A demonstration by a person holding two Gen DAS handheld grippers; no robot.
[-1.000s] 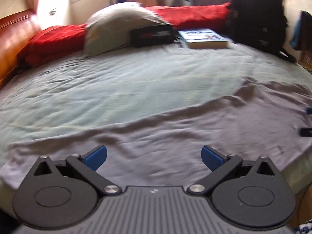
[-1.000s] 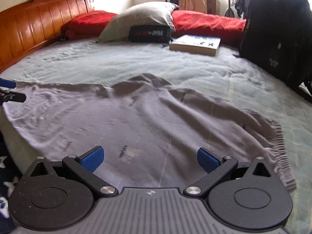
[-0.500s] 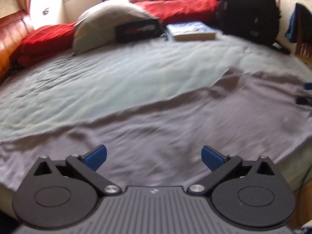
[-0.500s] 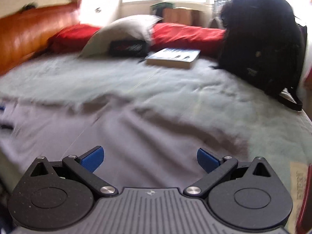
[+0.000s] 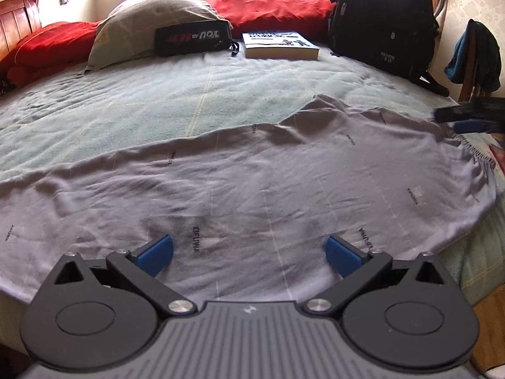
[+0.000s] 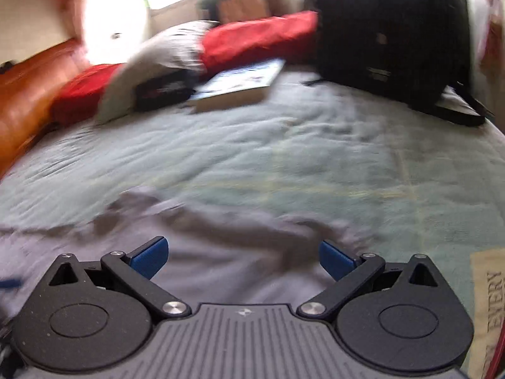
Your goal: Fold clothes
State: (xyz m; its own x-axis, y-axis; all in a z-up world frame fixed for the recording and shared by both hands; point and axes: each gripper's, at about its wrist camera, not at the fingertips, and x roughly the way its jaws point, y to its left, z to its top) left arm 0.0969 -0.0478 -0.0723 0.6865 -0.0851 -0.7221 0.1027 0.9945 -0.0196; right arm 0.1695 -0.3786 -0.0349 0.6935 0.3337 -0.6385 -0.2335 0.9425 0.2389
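A: Where is the garment?
B: The grey-lilac cotton garment with small dark printed lettering (image 5: pixel 284 170) lies spread flat over the near part of the pale green bed sheet (image 5: pixel 189 94), with its right edge draped over the side of the bed.

A: And the left gripper?
B: The left gripper (image 5: pixel 249 249) hangs just above the near part of the cloth, its blue-tipped fingers (image 5: pixel 154 251) spread wide, grasping nothing.

A: The right one?
B: The right gripper (image 6: pixel 241 257) is also released, jaws wide apart and empty, over the right end of the same garment (image 6: pixel 221 237). That view is smeared with motion blur, so fine detail of the fabric is lost. From the left wrist, the right gripper's blue tip (image 5: pixel 470 125) shows at the garment's far right corner; whether it touches the cloth I cannot tell.

A: What else is on the bed?
B: At the far end, a grey-beige pillow (image 5: pixel 151 22), a black zip pouch with white and red lettering (image 5: pixel 192 39) leaning against it, a white-and-blue paperback book (image 5: pixel 279 44) just beside the pouch, a red blanket (image 5: pixel 268 6) along the back, and a large black backpack (image 5: pixel 382 22) standing upright to the right
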